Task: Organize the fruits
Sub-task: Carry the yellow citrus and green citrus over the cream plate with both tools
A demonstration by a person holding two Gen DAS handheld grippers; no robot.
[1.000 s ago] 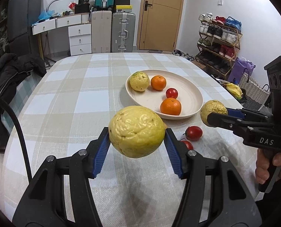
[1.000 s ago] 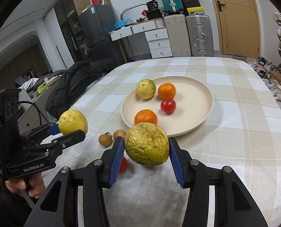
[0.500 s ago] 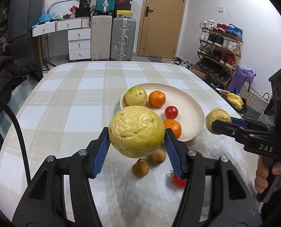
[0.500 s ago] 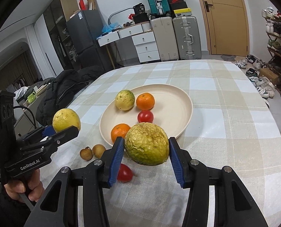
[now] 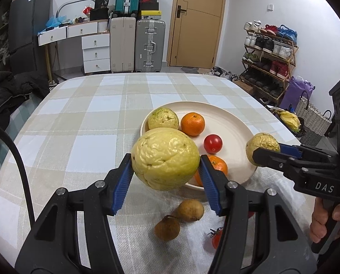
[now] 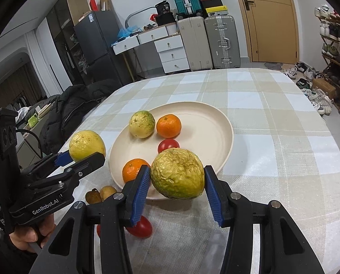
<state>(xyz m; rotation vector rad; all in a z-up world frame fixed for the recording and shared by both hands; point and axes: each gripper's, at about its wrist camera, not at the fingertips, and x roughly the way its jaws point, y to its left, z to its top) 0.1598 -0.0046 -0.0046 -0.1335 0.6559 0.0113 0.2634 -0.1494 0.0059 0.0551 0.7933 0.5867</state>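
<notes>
My left gripper (image 5: 166, 175) is shut on a large pale yellow guava (image 5: 165, 158), held in the air just before the near rim of the cream plate (image 5: 234, 123). My right gripper (image 6: 178, 188) is shut on a wrinkled yellow-green guava (image 6: 178, 173), also above the plate's (image 6: 215, 123) near edge. In the plate lie a greenish guava (image 6: 142, 124), two oranges (image 6: 168, 125) (image 6: 133, 172) and a red tomato (image 6: 167, 145). Two small brown fruits (image 5: 189, 210) (image 5: 167, 228) and red tomatoes (image 6: 140, 227) (image 5: 215, 237) lie on the cloth near the plate.
The table wears a beige and white checked cloth (image 5: 78, 118). A dark jacket (image 6: 67, 111) hangs at its left side. Suitcases (image 5: 150, 45), drawers and a shoe rack (image 5: 268, 52) stand behind the table. A hand (image 5: 325, 219) holds the right gripper's handle.
Both grippers have travelled backward from the plate with their guavas still clamped. The brown fruits and loose tomatoes on the cloth have come into view in front of the left gripper.
</notes>
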